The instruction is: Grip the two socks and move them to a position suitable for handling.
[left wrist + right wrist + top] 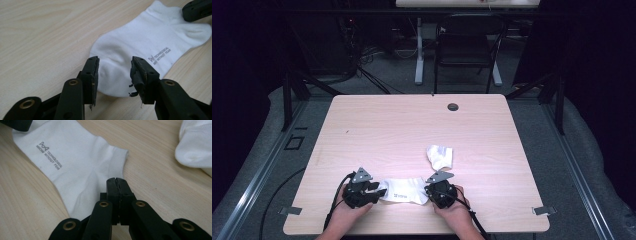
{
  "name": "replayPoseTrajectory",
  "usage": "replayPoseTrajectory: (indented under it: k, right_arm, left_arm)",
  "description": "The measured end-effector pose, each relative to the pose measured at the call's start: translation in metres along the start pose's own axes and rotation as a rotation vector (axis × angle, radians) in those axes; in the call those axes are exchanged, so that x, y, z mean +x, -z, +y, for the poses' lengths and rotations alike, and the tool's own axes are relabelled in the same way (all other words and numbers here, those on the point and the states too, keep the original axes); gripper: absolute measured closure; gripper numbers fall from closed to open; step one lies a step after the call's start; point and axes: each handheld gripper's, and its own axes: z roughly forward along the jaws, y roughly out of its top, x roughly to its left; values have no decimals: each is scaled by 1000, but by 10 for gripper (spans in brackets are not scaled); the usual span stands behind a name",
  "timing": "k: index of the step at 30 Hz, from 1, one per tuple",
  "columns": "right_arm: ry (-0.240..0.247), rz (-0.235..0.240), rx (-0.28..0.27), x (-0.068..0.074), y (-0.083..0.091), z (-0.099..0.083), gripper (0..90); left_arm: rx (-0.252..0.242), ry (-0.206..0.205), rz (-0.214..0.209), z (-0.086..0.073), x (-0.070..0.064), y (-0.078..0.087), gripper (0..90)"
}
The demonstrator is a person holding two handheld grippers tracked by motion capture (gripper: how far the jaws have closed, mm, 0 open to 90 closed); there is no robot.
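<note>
White ankle sock [404, 190] flat on bench [412, 130]: light, limp. Right gripper [117, 185] pinches the heel edge; left gripper [113, 72] gapes over the toe, best hold there.

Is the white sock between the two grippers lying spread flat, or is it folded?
Spread flat. The sock lies full length on the table, toe to cuff, printed side up, with no layer doubled over it.

Both hands rest at the counter's near edge. The left gripper [374, 188] has its jaws spread apart; the right gripper [430, 188] has its jaws pressed together.
</note>
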Motion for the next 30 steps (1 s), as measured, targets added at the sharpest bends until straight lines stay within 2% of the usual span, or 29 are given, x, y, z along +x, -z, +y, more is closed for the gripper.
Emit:
replayPoseTrajectory:
  k: [4,11,15,21,26,30]
  right_arm:
    - [-3,2,7,-1,3,-3,900]
    - [-11,0,15,-2,8,-6,900]
    - [-12,-3,24,-1,11,-9,900]
    - [-22,-4,36,0,13,-9,900]
    - [-41,4,44,-2,14,-9,900]
    - [-57,14,14,-3,17,-8,855]
  left_arm:
    - [27,-41,6,-4,-5,-3,561]
    - [14,-71,25,-8,-16,-3,562]
    - [20,-101,25,-11,-23,-1,564]
    - [18,-95,17,-12,-23,0,566]
    - [16,-57,-8,-11,-22,1,578]
    - [-21,-43,-24,-6,-19,7,575]
